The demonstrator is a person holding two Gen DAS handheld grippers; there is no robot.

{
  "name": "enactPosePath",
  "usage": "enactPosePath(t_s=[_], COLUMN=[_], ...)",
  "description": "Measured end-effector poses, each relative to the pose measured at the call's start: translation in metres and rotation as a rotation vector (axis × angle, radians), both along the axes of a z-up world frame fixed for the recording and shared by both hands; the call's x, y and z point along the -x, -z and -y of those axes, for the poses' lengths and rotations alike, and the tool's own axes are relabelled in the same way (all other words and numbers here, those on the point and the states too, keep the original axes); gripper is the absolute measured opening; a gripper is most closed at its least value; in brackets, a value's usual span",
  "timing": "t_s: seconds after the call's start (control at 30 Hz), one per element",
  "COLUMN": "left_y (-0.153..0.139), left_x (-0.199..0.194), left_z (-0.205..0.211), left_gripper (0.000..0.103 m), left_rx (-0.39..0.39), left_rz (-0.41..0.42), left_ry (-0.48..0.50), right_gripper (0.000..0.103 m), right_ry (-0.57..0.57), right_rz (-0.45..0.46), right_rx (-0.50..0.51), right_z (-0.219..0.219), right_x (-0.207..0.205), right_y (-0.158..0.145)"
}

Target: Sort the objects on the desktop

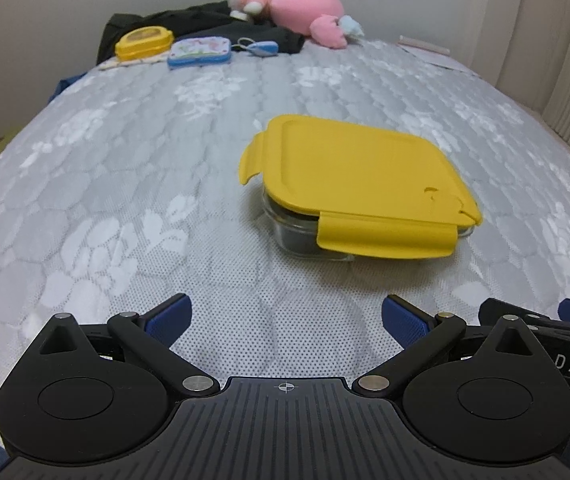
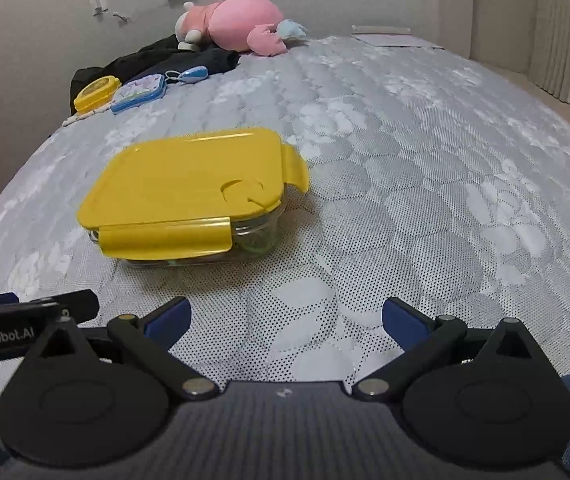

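Note:
A glass container with a yellow lid (image 1: 361, 176) sits on the grey patterned mattress (image 1: 125, 184), ahead and to the right of my left gripper (image 1: 287, 316). In the right wrist view the same container (image 2: 189, 192) lies ahead and to the left of my right gripper (image 2: 287, 316). Both grippers are open and empty, held low over the mattress, side by side. A small yellow box (image 1: 144, 42), a blue-rimmed case (image 1: 200, 51) and a blue keyring item (image 1: 261, 48) lie at the far left.
A pink plush toy (image 1: 293, 4) and dark clothing (image 1: 189, 20) lie at the far end by the wall. Papers (image 1: 429, 50) lie at the far right corner. A curtain (image 1: 565, 60) hangs on the right. The mattress (image 2: 425, 184) stretches between.

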State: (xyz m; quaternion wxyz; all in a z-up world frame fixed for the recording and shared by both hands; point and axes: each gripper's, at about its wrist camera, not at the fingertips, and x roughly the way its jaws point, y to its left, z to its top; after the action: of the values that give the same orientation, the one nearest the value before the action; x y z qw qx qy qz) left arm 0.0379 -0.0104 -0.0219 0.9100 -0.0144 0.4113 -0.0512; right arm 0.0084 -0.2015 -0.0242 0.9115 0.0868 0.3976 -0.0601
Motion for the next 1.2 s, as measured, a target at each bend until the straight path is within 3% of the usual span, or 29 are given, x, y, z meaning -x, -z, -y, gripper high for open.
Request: enactPosePath(t_s=[0.7,0.77,0.83,0.93,1.03,1.13,1.2], left_y=[0.005,-0.004,-0.023,-0.041,-0.034,0.001,0.024], left_x=[-0.008,-0.009,-0.012,-0.040,-0.091,-0.158,-0.207], left_z=[0.000,-0.002,-0.009,-0.029,-0.062,-0.088,-0.109], left_gripper=[0.103,0.103,0.103,0.103,0.103,0.103,0.103], left_rx=[-0.019,-0.046,-0.079,-0.226,-0.364,-0.509,-0.474], left_rz=[-0.055,-0.057,-0.010,0.045,0.077,0.150,0.118], left_ry=[-0.012,-0.012,0.024,0.061,0.014,-0.118,-0.147], right_gripper=[0.103,0.102,0.102,0.103,0.103,0.103,0.101], right_ry=[-0.002,0.004,-0.015,-0.075,0.024,0.143,0.201], right_rz=[-0.036,-0.032,0.030,0.137,0.159,0.201,0.192], right_rx=[-0.033,-0.044,-0.073,-0.043,0.071,0.157,0.144], right_z=[0.002,0.005,0.017,0.052,0.116,0.184,0.220], right_x=[-0.006,-0.005,-0.002,-0.015,-0.061,-0.121,-0.153], right_y=[0.004,-0.002,-0.023,-0.060,-0.069,-0.028,0.009])
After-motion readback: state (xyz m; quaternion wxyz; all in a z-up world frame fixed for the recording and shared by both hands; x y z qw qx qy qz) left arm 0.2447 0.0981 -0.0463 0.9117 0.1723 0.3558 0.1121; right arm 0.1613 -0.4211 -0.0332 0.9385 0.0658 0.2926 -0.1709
